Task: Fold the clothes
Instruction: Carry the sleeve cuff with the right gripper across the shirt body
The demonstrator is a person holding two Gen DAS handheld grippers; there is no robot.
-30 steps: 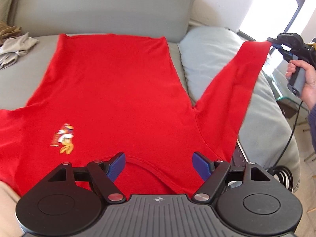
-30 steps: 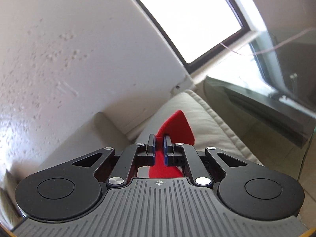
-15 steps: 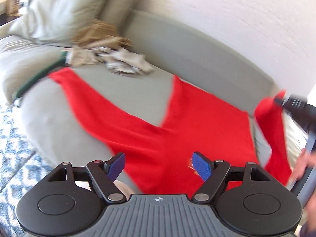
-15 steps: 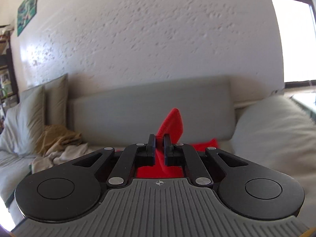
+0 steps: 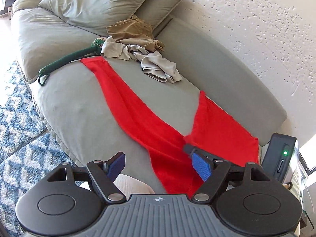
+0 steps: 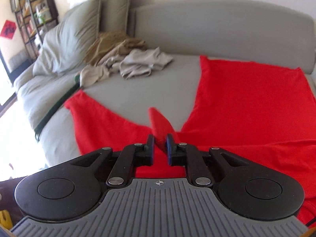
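A red long-sleeved shirt (image 5: 138, 116) lies spread on the grey sofa seat (image 5: 79, 102); it also shows in the right wrist view (image 6: 246, 98). One sleeve stretches left toward the clothes pile. My left gripper (image 5: 160, 167) is open and empty, hovering above the shirt near the seat's front edge. My right gripper (image 6: 160, 146) is shut on the end of the shirt's other sleeve (image 6: 160, 124), holding it over the shirt's body. The right gripper's tip shows in the left wrist view (image 5: 189, 149), just beyond my left gripper's right finger.
A pile of beige and tan clothes (image 5: 138, 47) and a dark green strap (image 5: 65, 61) lie at the sofa's left. Grey cushions (image 5: 98, 4) stand behind. A blue patterned rug (image 5: 15, 118) lies in front. A black device (image 5: 280, 154) sits at right.
My right gripper has carried the sleeve from far out at the right in over the shirt's body. My left gripper has swung left and now faces the other sleeve and the clothes pile.
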